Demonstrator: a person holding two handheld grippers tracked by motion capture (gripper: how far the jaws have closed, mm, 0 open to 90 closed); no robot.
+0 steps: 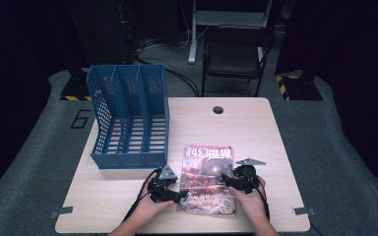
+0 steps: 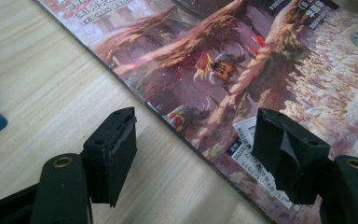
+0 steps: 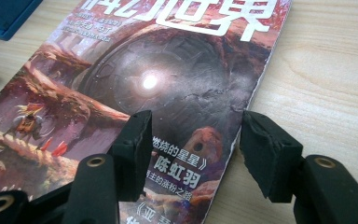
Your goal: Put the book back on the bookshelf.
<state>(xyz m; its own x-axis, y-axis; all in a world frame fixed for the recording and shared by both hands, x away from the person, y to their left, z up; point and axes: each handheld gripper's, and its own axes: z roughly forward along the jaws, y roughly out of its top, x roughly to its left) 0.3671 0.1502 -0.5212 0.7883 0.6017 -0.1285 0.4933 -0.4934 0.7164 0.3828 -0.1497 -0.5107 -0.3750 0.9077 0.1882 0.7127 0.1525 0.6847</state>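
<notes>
Black jaws of the left claw [image 2: 193, 140] stand apart, straddling the left edge of the magazine [image 2: 242, 70] near its lower corner: one jaw over bare wood, the other over the cover. Right claw [image 3: 193, 140] likewise spread, its jaws either side of the magazine's right edge, gripping nothing. Magazine lies flat, cover up, at the front centre of the pale wooden counter [image 1: 256, 128], between both hands. Blue three-slot file rack [image 1: 128, 115] stands on the counter's rear left, apart from the magazine. Grey carpeted floor [image 1: 334, 147] surrounds the counter; dark folding chair [image 1: 236, 54] behind it.
</notes>
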